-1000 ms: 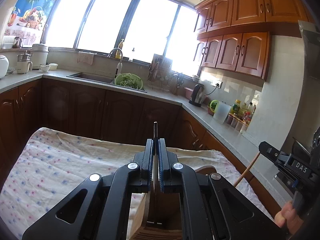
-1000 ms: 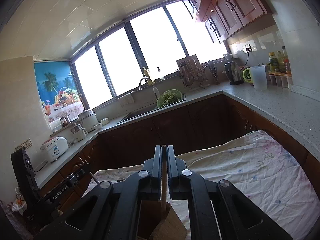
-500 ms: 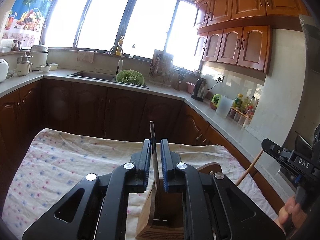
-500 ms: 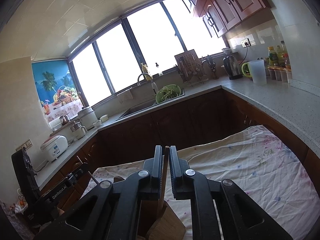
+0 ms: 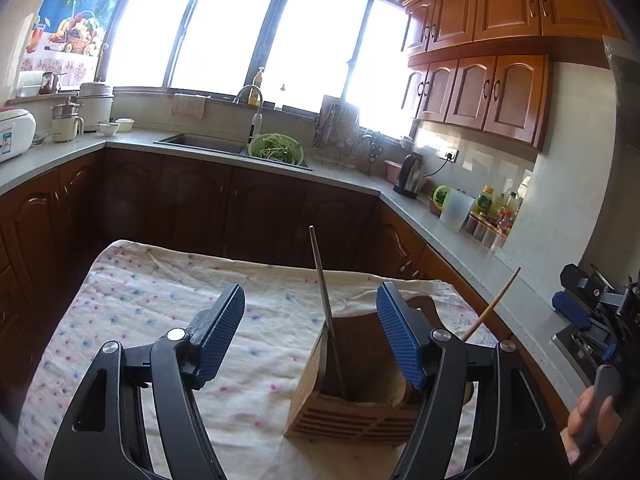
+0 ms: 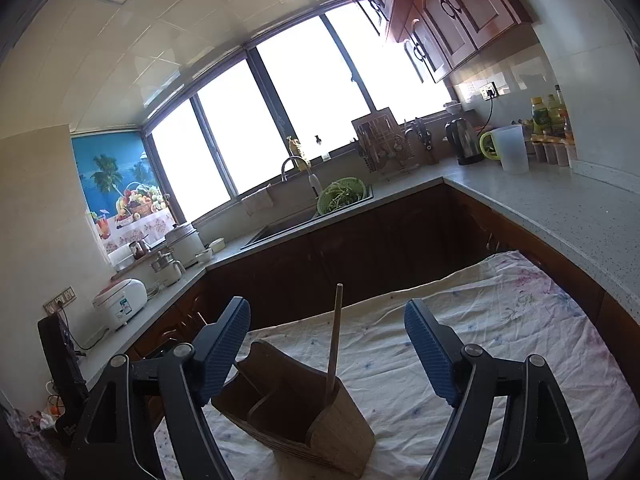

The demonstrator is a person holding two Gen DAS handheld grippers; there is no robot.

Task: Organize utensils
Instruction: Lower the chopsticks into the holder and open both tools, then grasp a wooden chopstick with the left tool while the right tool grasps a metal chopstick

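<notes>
Both jaws wide open — your left hand-held gripper (image 5: 310,332) and right hand-held gripper (image 6: 326,350) hold nothing, so lift straight off the wooden holder (image 5: 352,396) — don't clip the metal utensil (image 5: 325,308) or wooden stick (image 6: 334,340).

Light: daylight from the windows (image 5: 248,32) ahead of both claws, blown out white.
Cabinets (image 5: 200,208) below: dim.
Edges: fisheye bending, dark corners.

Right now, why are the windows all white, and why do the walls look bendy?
Left wrist view: the windows are blown out by daylight, so nothing outside shows; the cabinets curve from fisheye distortion. Right wrist view: same white glare in the windows, the countertop bows, and the corners go dark.
</notes>
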